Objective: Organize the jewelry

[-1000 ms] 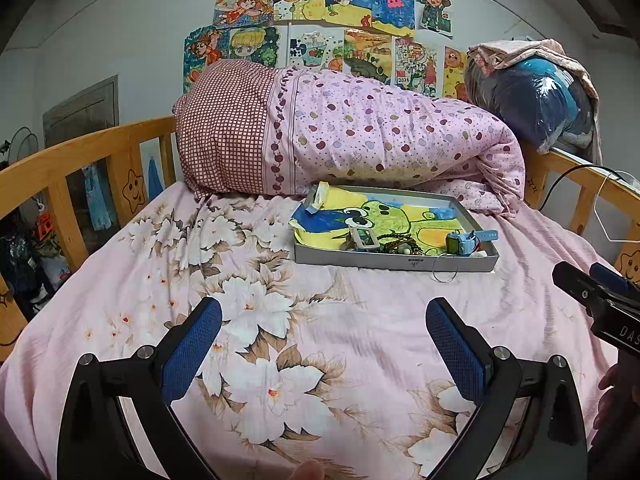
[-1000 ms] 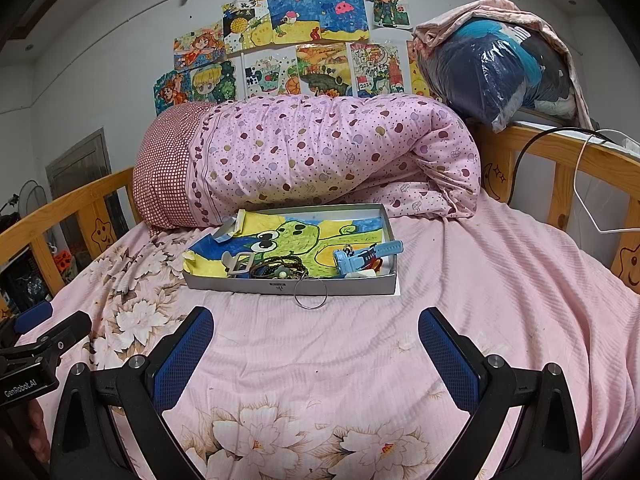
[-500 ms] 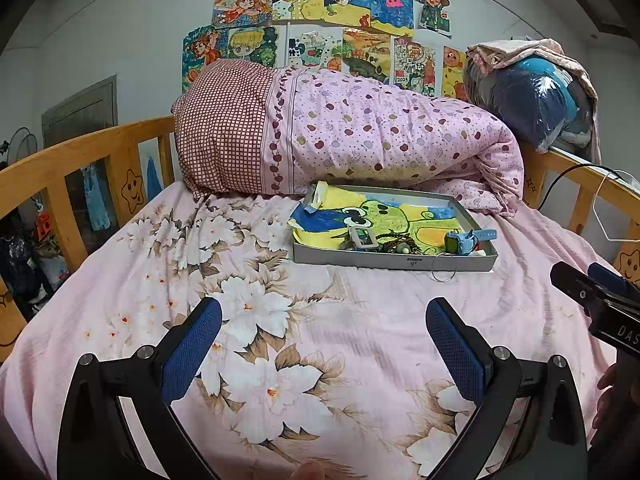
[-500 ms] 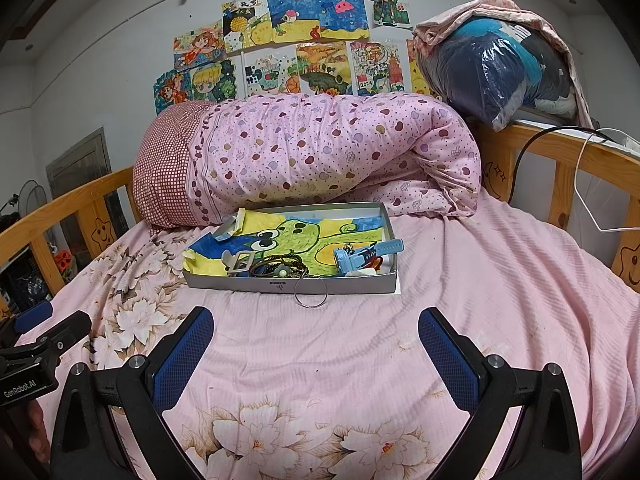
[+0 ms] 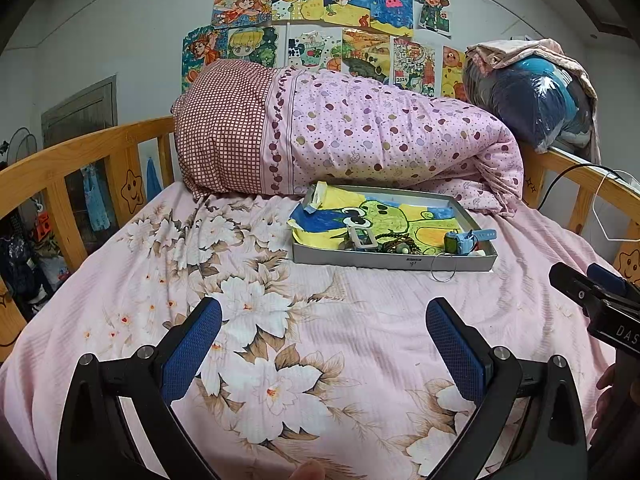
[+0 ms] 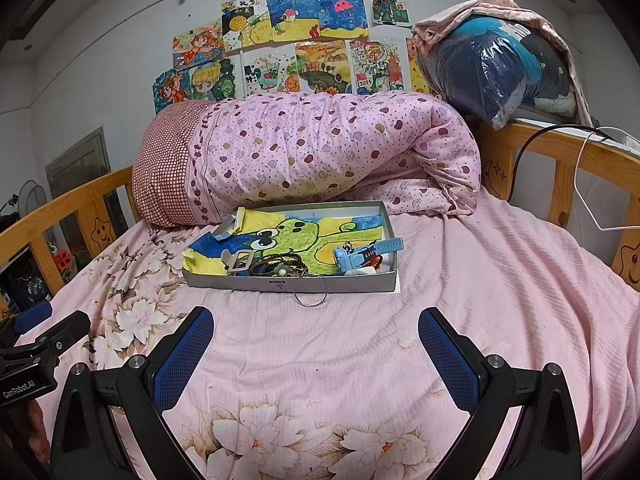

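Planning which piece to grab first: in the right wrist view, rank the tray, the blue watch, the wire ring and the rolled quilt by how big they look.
1. Rolled quilt
2. Tray
3. Blue watch
4. Wire ring

The watch and the ring look close in size; the ring lies slightly nearer the camera, so their order is unsure.

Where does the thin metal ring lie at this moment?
In the right wrist view the metal ring hangs over the grey tray's front wall, near the middle, resting on the pink sheet.

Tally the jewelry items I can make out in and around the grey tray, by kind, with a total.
Blue watch: 1
Grey buckle: 1
Dark beaded bracelets, tangled heap: 1, strands uncountable
Wire ring hanging over tray edge: 1
Total: 4
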The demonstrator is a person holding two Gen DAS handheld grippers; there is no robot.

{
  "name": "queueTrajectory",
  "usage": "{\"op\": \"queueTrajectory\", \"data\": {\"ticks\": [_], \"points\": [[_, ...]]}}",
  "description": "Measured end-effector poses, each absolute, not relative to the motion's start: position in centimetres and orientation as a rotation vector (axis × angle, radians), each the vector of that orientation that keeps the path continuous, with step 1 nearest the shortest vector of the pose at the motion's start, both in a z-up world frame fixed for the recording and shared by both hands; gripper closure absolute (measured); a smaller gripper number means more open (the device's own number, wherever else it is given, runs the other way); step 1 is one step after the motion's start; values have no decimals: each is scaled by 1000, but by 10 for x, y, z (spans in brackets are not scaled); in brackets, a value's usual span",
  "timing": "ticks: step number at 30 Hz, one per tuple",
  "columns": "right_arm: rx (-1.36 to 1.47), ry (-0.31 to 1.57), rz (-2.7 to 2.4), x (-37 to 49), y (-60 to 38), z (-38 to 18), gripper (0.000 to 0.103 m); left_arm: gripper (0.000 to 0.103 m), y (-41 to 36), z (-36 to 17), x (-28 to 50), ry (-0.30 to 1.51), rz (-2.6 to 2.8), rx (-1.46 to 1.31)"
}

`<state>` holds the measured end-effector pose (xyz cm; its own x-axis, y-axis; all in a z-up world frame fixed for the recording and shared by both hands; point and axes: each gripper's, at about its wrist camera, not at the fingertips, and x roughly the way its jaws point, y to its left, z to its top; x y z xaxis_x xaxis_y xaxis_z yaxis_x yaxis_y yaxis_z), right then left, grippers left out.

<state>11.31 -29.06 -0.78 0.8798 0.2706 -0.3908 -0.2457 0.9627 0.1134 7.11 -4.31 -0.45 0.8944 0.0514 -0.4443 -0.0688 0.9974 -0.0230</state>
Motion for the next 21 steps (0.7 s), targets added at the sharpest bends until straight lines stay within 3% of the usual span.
{"op": "queueTrajectory", "data": {"ticks": [21], "points": [[61,419,269,112,-290,-8,0,3,-46,-4,72,465,57,-34]]}}
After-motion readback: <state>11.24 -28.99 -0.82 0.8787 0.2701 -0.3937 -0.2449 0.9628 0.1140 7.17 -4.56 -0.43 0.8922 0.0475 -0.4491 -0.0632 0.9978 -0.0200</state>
